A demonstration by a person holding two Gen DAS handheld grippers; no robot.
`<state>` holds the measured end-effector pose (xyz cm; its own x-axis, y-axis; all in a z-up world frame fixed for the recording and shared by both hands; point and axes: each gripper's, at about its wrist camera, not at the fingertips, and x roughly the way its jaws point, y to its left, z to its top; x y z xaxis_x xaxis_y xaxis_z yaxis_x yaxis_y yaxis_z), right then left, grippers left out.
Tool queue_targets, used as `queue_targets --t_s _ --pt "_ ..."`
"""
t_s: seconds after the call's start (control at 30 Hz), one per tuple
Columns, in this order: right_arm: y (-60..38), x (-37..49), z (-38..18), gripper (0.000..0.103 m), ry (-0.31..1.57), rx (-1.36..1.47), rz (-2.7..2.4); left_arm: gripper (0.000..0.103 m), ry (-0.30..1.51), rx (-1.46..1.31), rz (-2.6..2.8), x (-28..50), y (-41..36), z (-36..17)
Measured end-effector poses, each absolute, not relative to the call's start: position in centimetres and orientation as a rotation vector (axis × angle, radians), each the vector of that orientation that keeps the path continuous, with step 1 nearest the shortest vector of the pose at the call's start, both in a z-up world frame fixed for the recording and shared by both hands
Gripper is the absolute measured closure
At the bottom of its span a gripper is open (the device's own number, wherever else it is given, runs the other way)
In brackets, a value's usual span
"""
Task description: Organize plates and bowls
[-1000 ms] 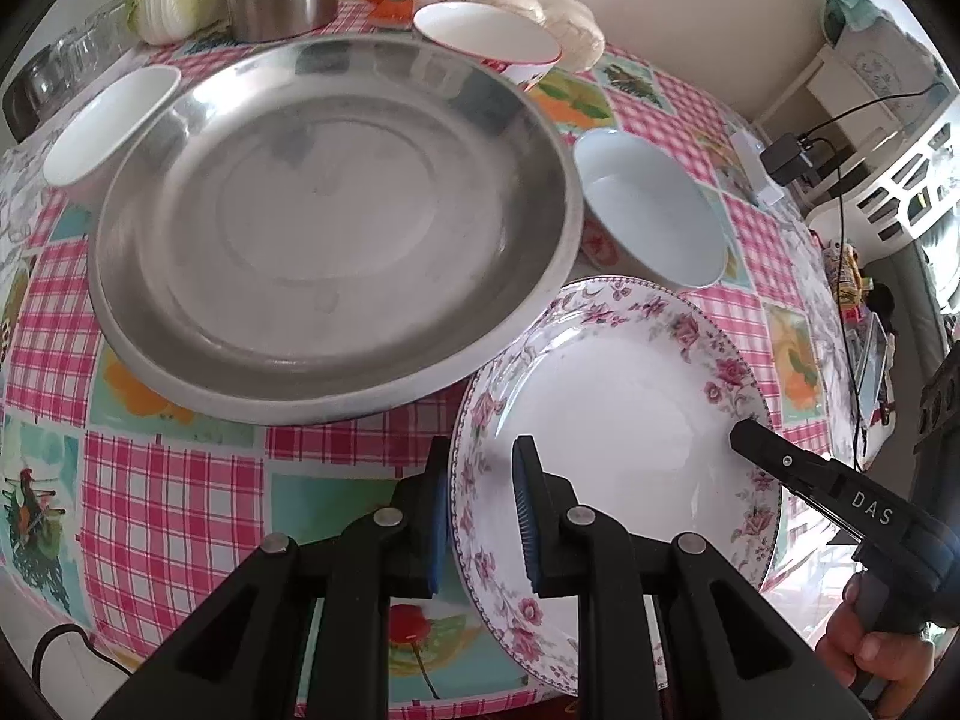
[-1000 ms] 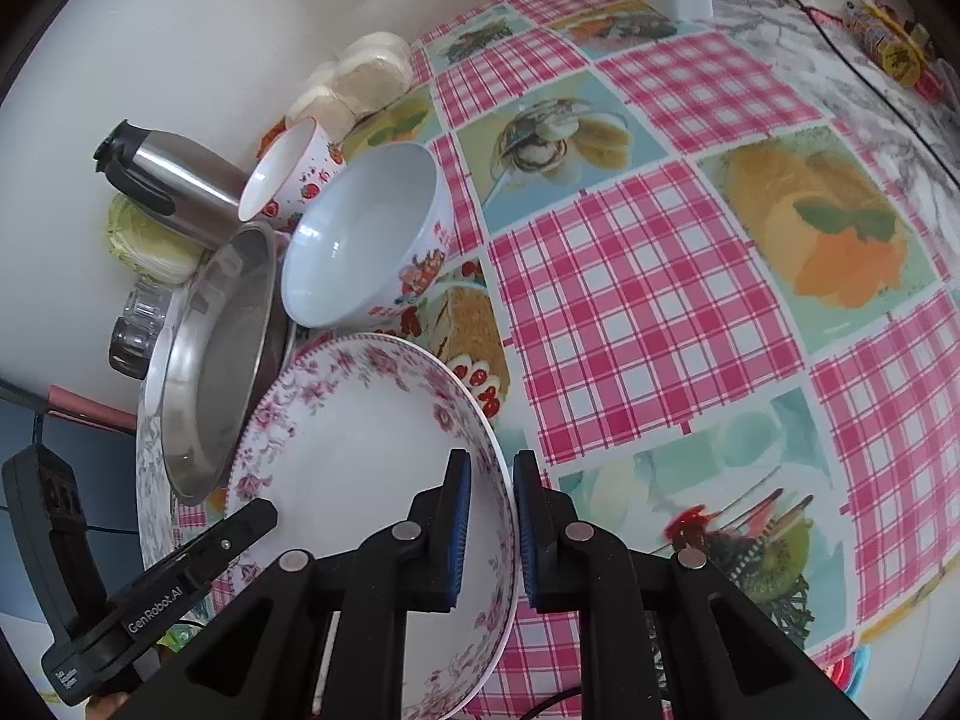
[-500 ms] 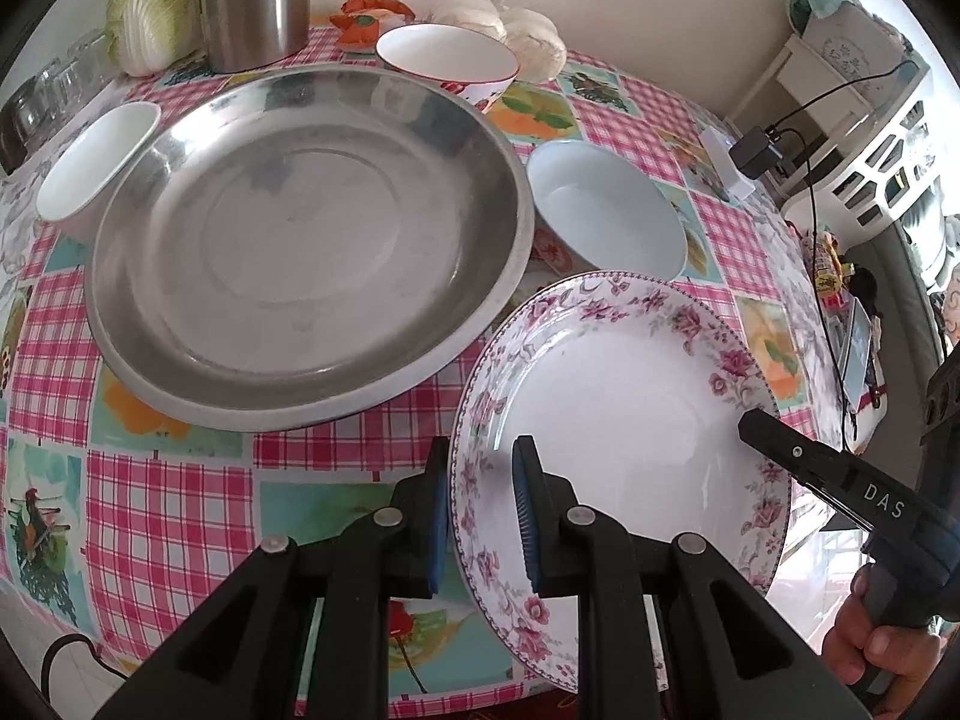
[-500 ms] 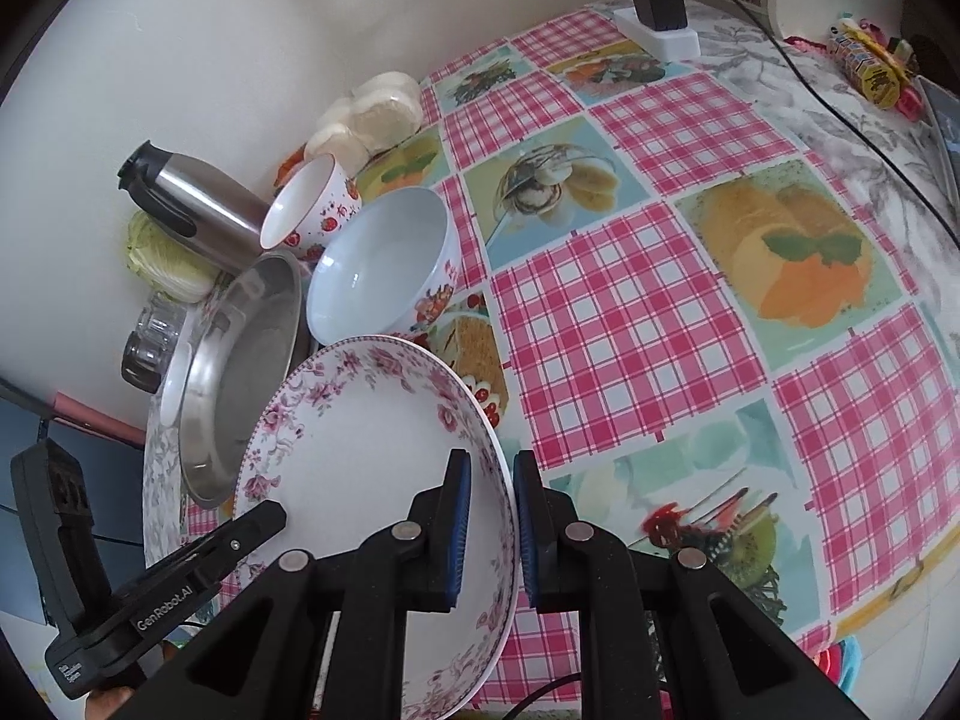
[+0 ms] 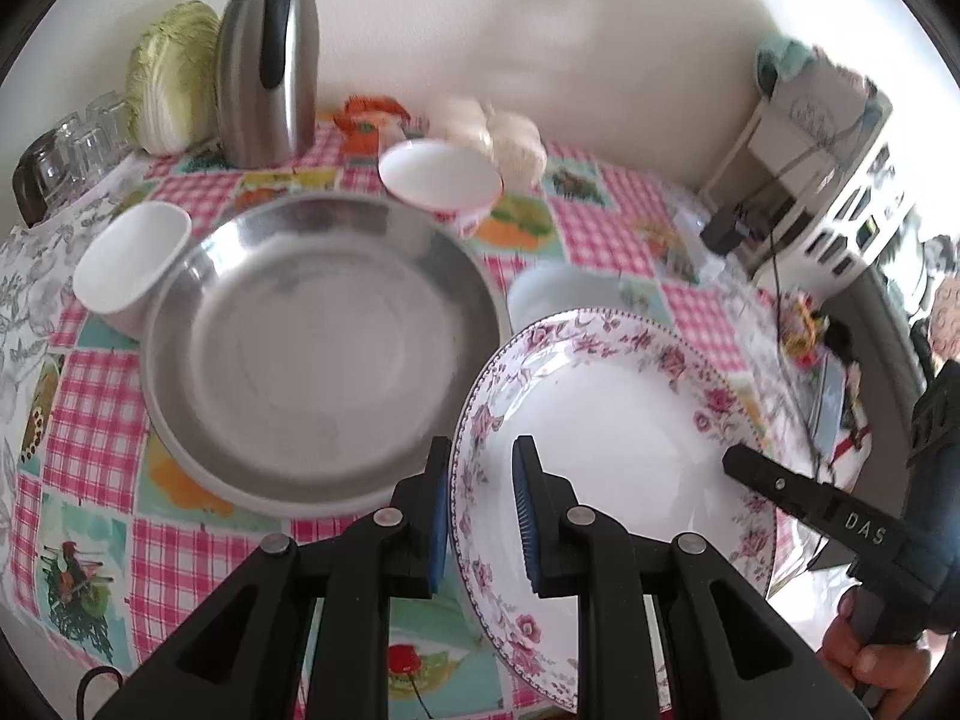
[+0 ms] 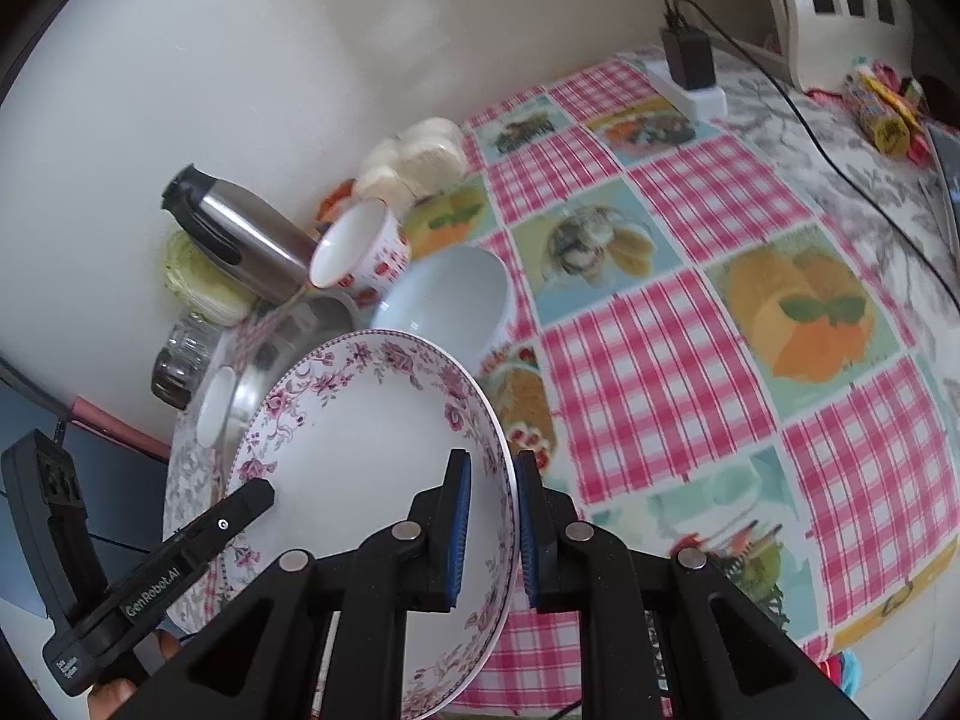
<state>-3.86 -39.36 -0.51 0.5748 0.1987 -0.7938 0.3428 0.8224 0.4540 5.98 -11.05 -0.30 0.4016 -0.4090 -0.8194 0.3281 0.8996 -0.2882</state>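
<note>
Steel basin (image 5: pixel 318 354) sits just ahead-left of the left gripper (image 5: pixel 480 510), empty. Floral plate (image 5: pixel 606 456) is pinched by its rim on both sides: left gripper on one edge, right gripper (image 6: pixel 492 525) on the opposite, both narrow and clamped, plate clear of the cloth. Step looks like carry-to-stack. Next: both move together, level, over the basin; blue bowl (image 6: pixel 444 300) close beyond the plate.

Floral plate (image 5: pixel 612 420): lifted higher off the tablecloth (image 5: pixel 90 396), tilted more.
Light blue bowl (image 5: pixel 558 294): now half hidden behind the plate's far rim.
Steel jug (image 5: pixel 267 60): now wholly visible.
</note>
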Motion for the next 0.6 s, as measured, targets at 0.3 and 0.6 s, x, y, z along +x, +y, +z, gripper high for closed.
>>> queue_targets --t_s 0.3,0.6 --pt "-38.2 -0.6 4.1 0.087 0.892 0.609 -0.036 0.082 0.951 -0.163 -0.434 8.5 -9.6 4.4" --pt "-36.8 4.0 6.9 0.087 0.846 0.584 0.009 0.082 0.904 -0.239 -0.399 12.3 -7.9 6.5"
